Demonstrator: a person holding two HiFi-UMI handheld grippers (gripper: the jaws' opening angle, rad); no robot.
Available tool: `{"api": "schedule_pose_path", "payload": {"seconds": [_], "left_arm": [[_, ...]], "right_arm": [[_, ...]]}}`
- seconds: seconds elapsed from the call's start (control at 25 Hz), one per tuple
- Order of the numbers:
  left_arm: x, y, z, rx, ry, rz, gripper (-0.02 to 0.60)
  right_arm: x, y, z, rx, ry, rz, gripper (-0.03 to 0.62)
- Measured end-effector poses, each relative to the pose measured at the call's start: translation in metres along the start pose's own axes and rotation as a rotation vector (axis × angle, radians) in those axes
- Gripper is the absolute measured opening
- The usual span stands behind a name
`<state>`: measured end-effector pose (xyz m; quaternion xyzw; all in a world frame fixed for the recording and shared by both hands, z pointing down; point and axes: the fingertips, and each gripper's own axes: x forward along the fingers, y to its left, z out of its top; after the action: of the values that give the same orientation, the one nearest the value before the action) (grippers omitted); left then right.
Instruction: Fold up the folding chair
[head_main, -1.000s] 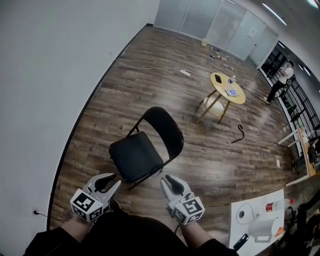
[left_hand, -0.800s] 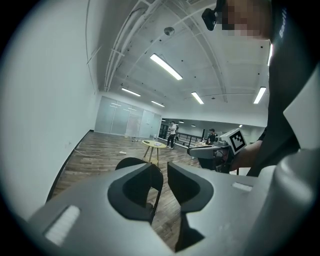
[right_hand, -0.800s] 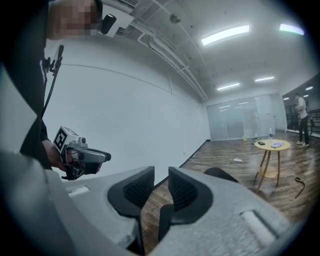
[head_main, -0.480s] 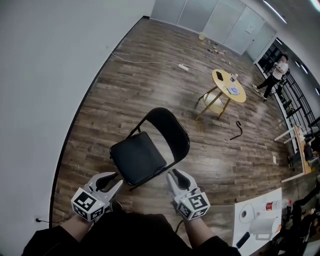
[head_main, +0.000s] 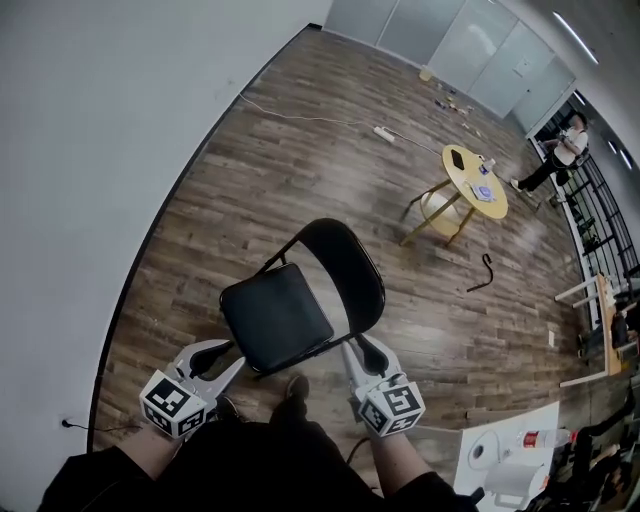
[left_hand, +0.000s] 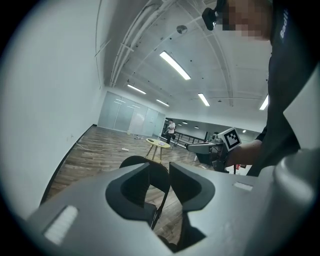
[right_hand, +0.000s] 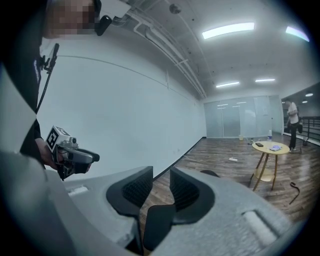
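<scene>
- Position of the folding chair (head_main: 300, 305): it stands fully open on the wood floor (head_main: 250, 150) right in front of me. Its seat (head_main: 272, 322) lies flat and its backrest (head_main: 350, 268) is up, so I judge that the fold has not begun.
- I hold the left gripper (head_main: 222, 356) low, just beside the seat's near corner and not touching it. I think that side is the place to lift the seat from.
- In the left gripper view its jaws (left_hand: 160, 174) stand a narrow way apart and have just been opening. The chair's backrest (left_hand: 135, 159) shows through the gap but lies farther off, and nothing sits between the pads.
- I hold the right gripper (head_main: 362, 352) just beside the lower end of the backrest frame. From there it could steady the back while the seat swings up.
- In the right gripper view its jaws (right_hand: 161, 186) are also narrowly parted and have just been opening, with no pad pressing on anything. A dark shape sits low in the gap, and I cannot tell whether it is part of the chair.
- Both tools point a little downward and flank the chair, which suits a two-handed fold.
- The round table (head_main: 476, 180) stands well apart, so I expect it to be clear of the chair as it folds.
</scene>
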<state>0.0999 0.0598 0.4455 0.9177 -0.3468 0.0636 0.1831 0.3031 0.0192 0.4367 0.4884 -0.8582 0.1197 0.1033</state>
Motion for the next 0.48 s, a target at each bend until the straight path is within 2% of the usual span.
{"api": "schedule_pose_path", "payload": {"seconds": [0.16, 0.48], "left_arm": [[0.020, 0.007, -0.002, -0.024, -0.019, 0.066, 0.129], [0.059, 0.041, -0.034, -0.112, -0.027, 0.232, 0.155]], "right_arm": [[0.016, -0.035, -0.004, 0.002, 0.014, 0.031, 0.104], [0.060, -0.108, -0.012, -0.013, 0.055, 0.092, 0.144]]}}
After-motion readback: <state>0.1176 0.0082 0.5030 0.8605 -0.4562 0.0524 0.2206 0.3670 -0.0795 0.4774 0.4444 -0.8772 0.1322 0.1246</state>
